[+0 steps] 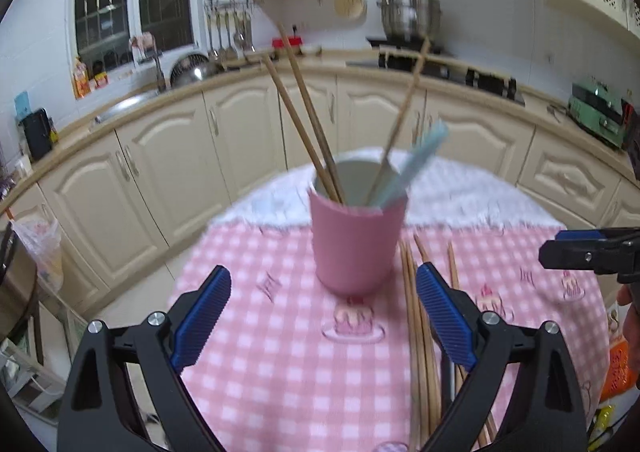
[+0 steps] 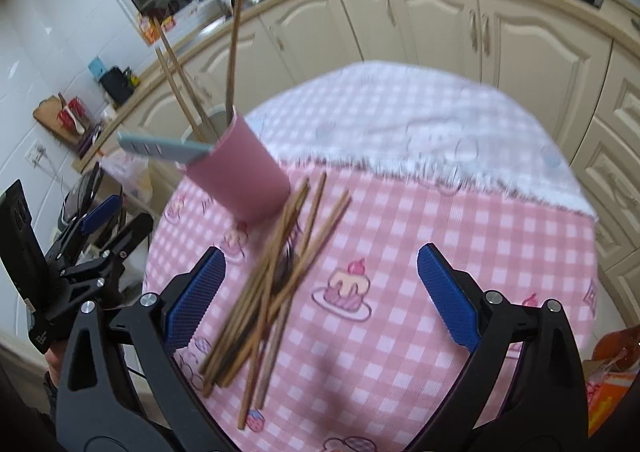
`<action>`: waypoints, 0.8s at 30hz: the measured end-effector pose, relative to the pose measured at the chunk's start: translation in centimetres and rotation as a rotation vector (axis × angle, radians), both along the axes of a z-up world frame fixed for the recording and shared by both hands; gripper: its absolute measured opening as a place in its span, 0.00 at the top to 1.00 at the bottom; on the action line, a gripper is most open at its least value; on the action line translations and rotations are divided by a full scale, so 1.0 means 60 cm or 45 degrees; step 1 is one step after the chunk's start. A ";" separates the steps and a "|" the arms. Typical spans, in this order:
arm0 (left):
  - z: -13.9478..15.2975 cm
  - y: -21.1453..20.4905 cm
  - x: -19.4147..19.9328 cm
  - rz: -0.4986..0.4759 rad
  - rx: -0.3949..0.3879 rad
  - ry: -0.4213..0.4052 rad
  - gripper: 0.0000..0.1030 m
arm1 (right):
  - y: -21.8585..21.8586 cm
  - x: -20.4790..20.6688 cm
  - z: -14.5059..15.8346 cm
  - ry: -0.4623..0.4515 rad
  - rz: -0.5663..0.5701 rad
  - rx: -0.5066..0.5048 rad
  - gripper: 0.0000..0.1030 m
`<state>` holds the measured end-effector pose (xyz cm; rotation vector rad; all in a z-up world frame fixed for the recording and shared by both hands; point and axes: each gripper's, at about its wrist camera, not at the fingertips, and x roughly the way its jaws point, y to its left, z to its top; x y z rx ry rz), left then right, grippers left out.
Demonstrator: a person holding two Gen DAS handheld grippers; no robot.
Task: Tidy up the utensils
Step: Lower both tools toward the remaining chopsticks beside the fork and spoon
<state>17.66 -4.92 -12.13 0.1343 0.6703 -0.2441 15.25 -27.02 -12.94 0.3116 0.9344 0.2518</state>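
Observation:
A pink cup (image 1: pixel 355 243) stands upright on the pink checked tablecloth (image 1: pixel 280 352). It holds three wooden chopsticks (image 1: pixel 304 107) and a light blue utensil handle (image 1: pixel 416 163). My left gripper (image 1: pixel 323 318) is open and empty just in front of the cup. Several loose chopsticks (image 1: pixel 420 336) lie to the cup's right, by my right finger pad. In the right wrist view the cup (image 2: pixel 240 179) stands at the left and the chopstick pile (image 2: pixel 276 284) lies over a dark utensil. My right gripper (image 2: pixel 320 296) is open and empty above the pile.
The small round table has a white cloth part (image 2: pixel 400 119) at the far side. Cream kitchen cabinets (image 1: pixel 168 155) and a counter curve behind. My left gripper shows at the left in the right wrist view (image 2: pixel 100 236). An orange packet (image 2: pixel 608 392) sits at the right edge.

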 end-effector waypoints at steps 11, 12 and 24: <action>-0.106 -0.032 0.025 -0.149 0.105 0.249 0.11 | 0.012 -0.051 -0.060 0.102 -0.043 -0.077 0.08; -0.115 -0.038 0.028 -0.178 0.120 0.259 0.11 | 0.015 -0.057 -0.065 0.106 -0.063 -0.090 0.08; -0.152 -0.038 0.064 -0.266 0.095 0.356 0.10 | 0.065 -0.077 -0.083 0.209 -0.156 -0.246 0.08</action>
